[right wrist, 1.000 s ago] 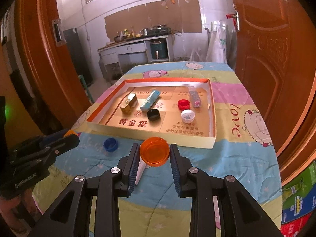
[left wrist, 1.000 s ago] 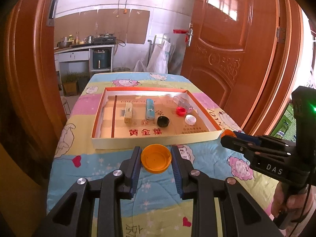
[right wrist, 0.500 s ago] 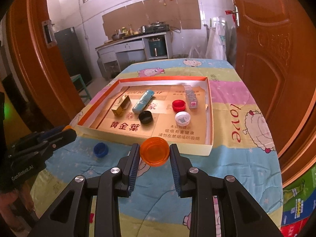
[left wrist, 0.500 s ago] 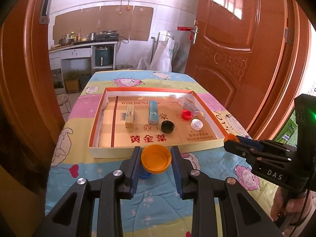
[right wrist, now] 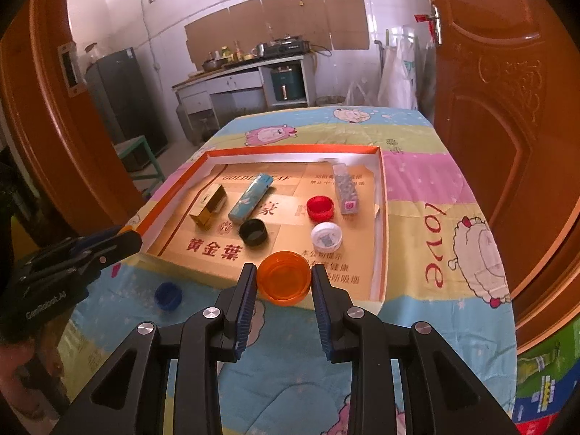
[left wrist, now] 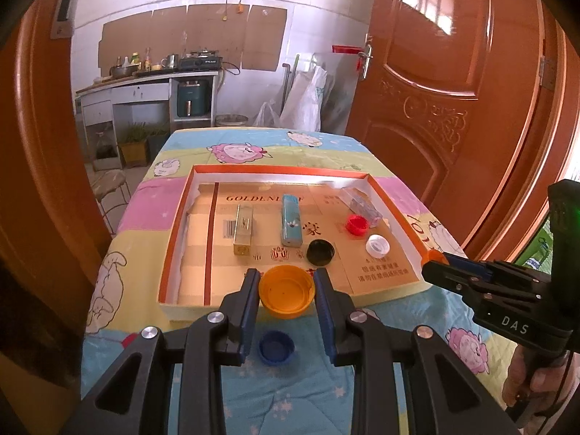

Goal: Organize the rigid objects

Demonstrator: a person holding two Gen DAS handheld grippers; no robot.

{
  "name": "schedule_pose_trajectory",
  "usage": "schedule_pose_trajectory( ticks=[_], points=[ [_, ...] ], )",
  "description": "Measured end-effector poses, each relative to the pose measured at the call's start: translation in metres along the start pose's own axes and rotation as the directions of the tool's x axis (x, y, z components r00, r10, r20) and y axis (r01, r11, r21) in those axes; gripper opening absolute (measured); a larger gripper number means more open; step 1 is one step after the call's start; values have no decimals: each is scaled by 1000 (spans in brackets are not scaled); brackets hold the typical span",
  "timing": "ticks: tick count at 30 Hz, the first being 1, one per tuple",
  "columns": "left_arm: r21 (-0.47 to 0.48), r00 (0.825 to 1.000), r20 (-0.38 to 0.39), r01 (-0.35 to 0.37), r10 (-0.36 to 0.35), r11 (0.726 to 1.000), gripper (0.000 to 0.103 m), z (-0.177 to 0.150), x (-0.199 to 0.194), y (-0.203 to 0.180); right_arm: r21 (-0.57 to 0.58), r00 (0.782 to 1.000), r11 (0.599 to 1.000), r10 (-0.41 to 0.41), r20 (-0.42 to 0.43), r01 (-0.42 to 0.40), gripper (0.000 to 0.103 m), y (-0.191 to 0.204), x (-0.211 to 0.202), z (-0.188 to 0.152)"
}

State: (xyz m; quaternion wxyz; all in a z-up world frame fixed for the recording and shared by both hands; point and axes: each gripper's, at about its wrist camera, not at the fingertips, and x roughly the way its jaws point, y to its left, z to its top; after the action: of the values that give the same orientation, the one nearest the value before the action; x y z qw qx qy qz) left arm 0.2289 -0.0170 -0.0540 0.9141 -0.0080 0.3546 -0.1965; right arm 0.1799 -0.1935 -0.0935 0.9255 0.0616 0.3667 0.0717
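My left gripper (left wrist: 287, 295) is shut on a yellow-orange cap (left wrist: 286, 296), held over the front wall of the shallow cardboard box (left wrist: 174, 253). My right gripper (right wrist: 284, 283) is shut on a clear orange cap (right wrist: 284, 277) above the box's front edge (right wrist: 203, 273). Inside the box lie a gold box (left wrist: 243, 231), a teal lighter (left wrist: 291, 225), a black cap (left wrist: 320, 252), a red cap (left wrist: 357, 224), a white cap (left wrist: 377, 246) and a clear case (left wrist: 360, 206). A blue cap (left wrist: 276, 347) lies on the cloth in front of the box, under the left gripper; the right wrist view shows the blue cap (right wrist: 168, 295) too.
The table has a cartoon-sheep cloth (right wrist: 449, 217). Wooden doors (left wrist: 453, 83) stand right and left of it. A kitchen counter (left wrist: 145, 83) with a stove is behind. Each view shows the other gripper at its side, the right gripper (left wrist: 429, 256) and the left gripper (right wrist: 131, 232).
Both grippers have moved forward toward the box with their caps still held. The blue cap has come into sight under the left gripper.
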Motion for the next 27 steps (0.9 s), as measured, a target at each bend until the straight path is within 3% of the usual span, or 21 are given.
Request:
schedule_pose_trajectory(
  ticks=[13,27],
  points=[
    [-5,1000,-17,-15,15,1000,31,26,28,12,-9,1000,1000,-2,-24,2,31,-10,28,27],
    [36,998,-54,-26,28,999,31,75,76,27,-127,998,992,14,-59,-21,31,-4,71,83]
  ],
)
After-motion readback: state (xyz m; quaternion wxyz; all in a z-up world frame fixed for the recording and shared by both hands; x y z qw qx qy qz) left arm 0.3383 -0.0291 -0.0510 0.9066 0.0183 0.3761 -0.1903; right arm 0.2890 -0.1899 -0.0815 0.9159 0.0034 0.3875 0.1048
